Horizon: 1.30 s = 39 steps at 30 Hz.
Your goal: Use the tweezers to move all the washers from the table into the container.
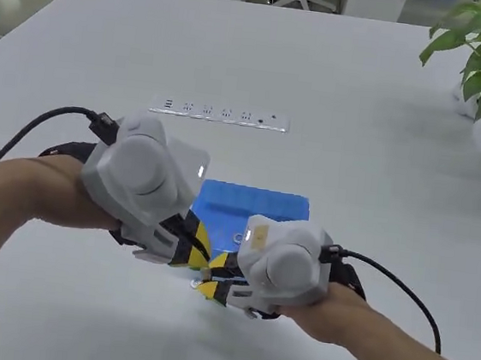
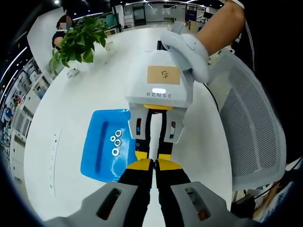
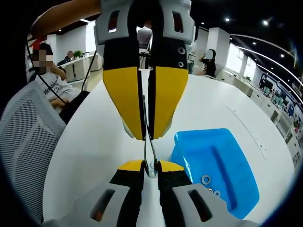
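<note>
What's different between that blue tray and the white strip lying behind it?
The blue container is wide, with a raised rim; the white power strip is long, narrow and flat. The container holds washers; the strip carries a row of sockets. Both lie on the white table.

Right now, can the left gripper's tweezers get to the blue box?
Probably yes. The left gripper holds the tweezers right beside the blue container, whose top is open. Nothing lies between them, though the right gripper crowds the tips.
</note>
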Tool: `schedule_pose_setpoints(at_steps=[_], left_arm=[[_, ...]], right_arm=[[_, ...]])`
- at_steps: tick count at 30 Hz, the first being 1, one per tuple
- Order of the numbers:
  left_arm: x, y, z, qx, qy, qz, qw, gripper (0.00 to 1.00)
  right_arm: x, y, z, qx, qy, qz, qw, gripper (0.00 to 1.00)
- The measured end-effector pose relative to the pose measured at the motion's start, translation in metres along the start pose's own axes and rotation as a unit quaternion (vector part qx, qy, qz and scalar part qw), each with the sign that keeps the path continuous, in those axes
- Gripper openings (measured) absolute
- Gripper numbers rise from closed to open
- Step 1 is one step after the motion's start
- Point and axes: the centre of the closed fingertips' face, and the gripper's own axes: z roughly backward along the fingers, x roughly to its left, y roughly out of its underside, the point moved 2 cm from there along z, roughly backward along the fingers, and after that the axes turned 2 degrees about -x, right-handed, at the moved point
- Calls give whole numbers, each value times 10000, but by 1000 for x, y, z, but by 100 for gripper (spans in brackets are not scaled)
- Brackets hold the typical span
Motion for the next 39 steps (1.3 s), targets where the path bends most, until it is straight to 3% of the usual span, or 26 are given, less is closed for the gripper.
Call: schedule_pose_setpoints(at_steps=[11, 22, 39], left_arm=[[0, 9, -4, 90, 21, 72, 9999, 6], [4, 6, -4, -49, 29, 223, 9997, 6], [1, 3, -2, -33, 22, 191, 9998, 6]], right_arm=[[2, -1, -7, -22, -81, -26, 10000, 13], [1, 1, -8, -36, -65, -151, 9999, 12], [2, -1, -6, 15, -81, -164, 9998, 9]])
